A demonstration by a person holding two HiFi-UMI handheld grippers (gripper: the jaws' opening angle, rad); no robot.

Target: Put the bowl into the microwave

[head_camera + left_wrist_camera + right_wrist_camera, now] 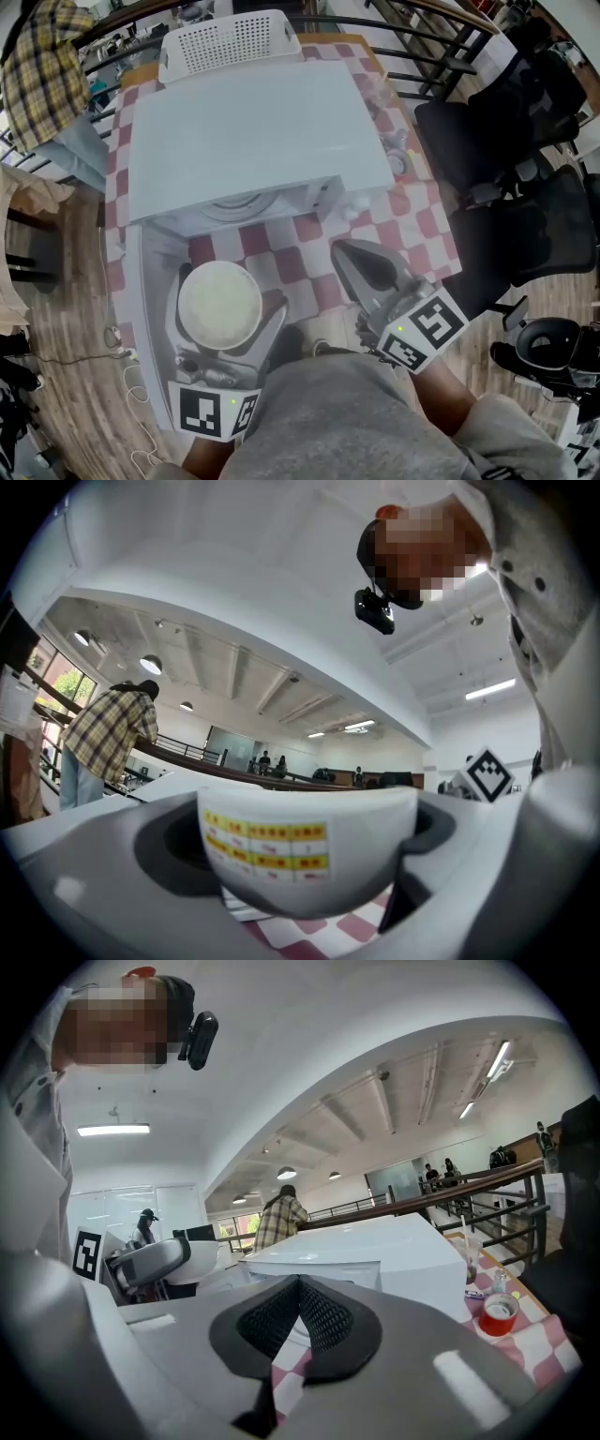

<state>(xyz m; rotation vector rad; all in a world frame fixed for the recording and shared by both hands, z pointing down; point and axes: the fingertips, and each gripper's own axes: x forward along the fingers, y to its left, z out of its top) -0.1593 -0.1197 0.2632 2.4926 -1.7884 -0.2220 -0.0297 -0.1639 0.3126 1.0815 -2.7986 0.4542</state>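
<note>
Bowl [219, 305], white, near-left in head view, clamped in left gripper [228, 300], just short of white microwave [253, 131], not inside yet. Right gripper [349, 255] near-right over checkered cloth [300, 253].

Left gripper view: both jaws pressed on bowl's sides, yellow label strip facing camera.

Right gripper view: jaws closed tip to tip, nothing between. Microwave straight beyond, red cup [498, 1314] off right on cloth.
</note>
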